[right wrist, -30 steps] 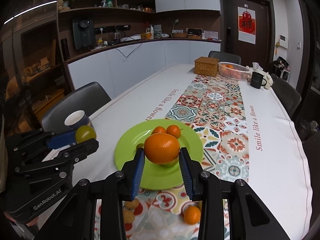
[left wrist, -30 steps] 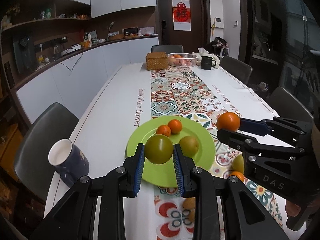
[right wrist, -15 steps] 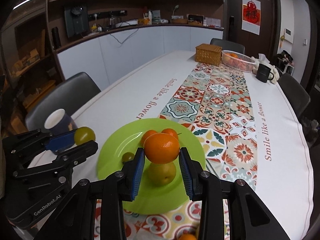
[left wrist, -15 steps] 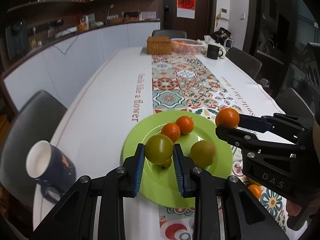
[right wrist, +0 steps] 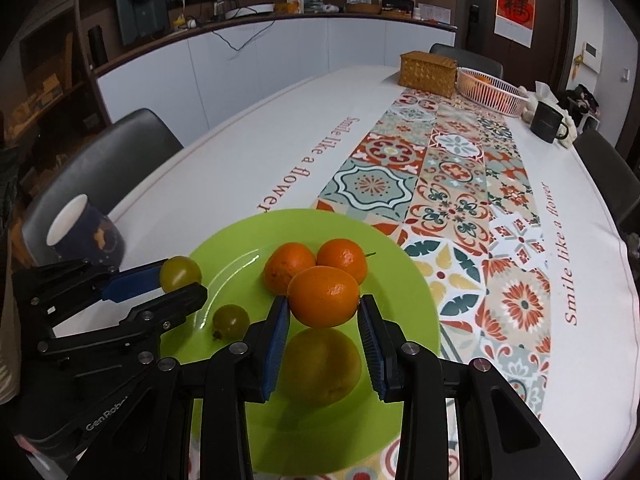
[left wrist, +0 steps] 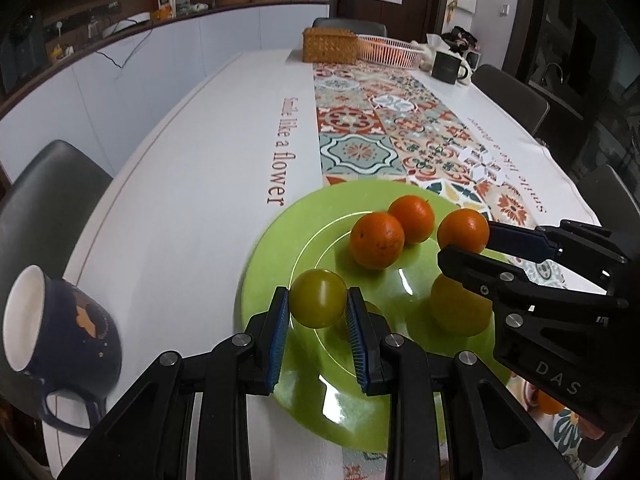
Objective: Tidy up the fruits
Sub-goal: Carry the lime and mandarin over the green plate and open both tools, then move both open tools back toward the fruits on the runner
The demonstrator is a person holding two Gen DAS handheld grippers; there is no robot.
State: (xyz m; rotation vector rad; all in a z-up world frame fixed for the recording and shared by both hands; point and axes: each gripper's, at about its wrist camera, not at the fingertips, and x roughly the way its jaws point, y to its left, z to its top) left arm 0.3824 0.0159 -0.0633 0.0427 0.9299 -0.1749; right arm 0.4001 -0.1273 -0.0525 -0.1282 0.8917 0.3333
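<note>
My left gripper (left wrist: 318, 306) is shut on a yellow-green round fruit (left wrist: 317, 298), held just above the near left part of the green plate (left wrist: 272, 248). The same green fruit (right wrist: 180, 273) shows in the right wrist view. My right gripper (right wrist: 323, 311) is shut on an orange (right wrist: 323, 296) over the plate (right wrist: 224, 244). Two small oranges (right wrist: 290, 266) (right wrist: 343, 259) lie at the plate's middle. A brownish pear-like fruit (right wrist: 325, 364) lies under the right gripper. A small green fruit (right wrist: 230, 321) lies beside it to the left.
A dark blue mug (left wrist: 60, 340) stands left of the plate near the table edge. At the far end stand a wicker box (left wrist: 329, 45), a white wire basket (left wrist: 390, 51) and a black mug (left wrist: 446, 66). Another orange (left wrist: 550, 402) lies on the patterned runner. Dark chairs (left wrist: 44, 200) surround the table.
Both grippers have come forward and down over the green plate, each still holding its fruit. The plate and its fruits now loom larger and closer.
</note>
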